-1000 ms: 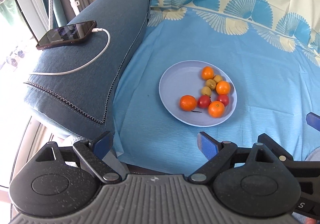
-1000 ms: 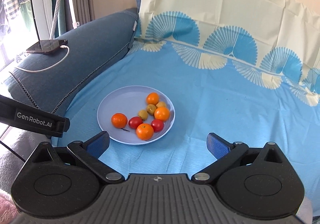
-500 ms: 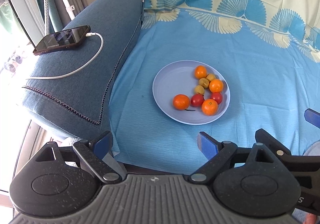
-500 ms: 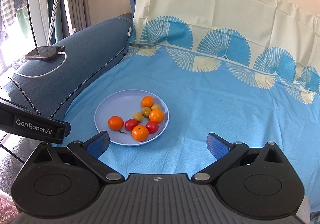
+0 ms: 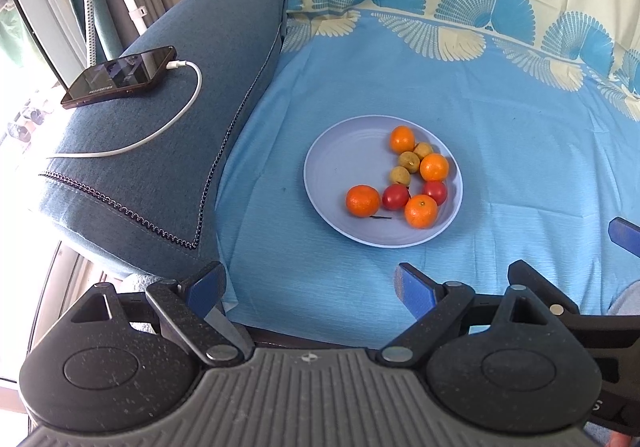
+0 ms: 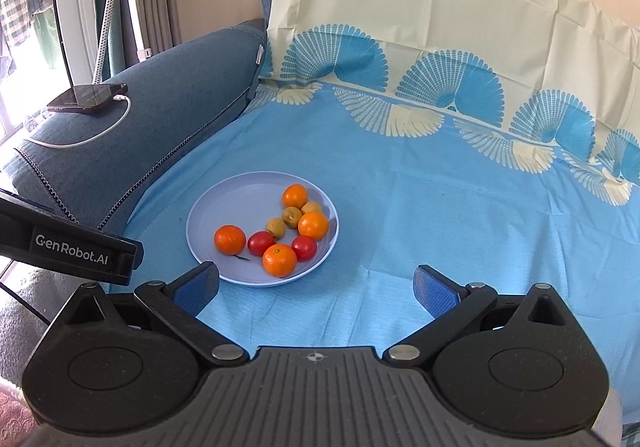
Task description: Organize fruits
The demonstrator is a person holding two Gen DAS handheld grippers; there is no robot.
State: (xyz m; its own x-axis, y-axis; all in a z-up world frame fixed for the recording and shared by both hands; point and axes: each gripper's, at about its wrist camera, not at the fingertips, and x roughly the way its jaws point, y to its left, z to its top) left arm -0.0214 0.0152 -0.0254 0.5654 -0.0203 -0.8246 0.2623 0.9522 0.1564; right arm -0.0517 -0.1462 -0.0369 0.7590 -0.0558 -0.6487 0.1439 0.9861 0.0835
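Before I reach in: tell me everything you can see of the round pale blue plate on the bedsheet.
The round pale blue plate is shallow, with a low raised rim and a smooth matte surface, probably plastic. It lies flat on the light blue bedsheet, near the dark blue cushion, touched by neither gripper. It holds four orange mandarins, two red tomatoes, three small yellow-brown fruits and a loose dark stem. They crowd its right half; its left half is bare.
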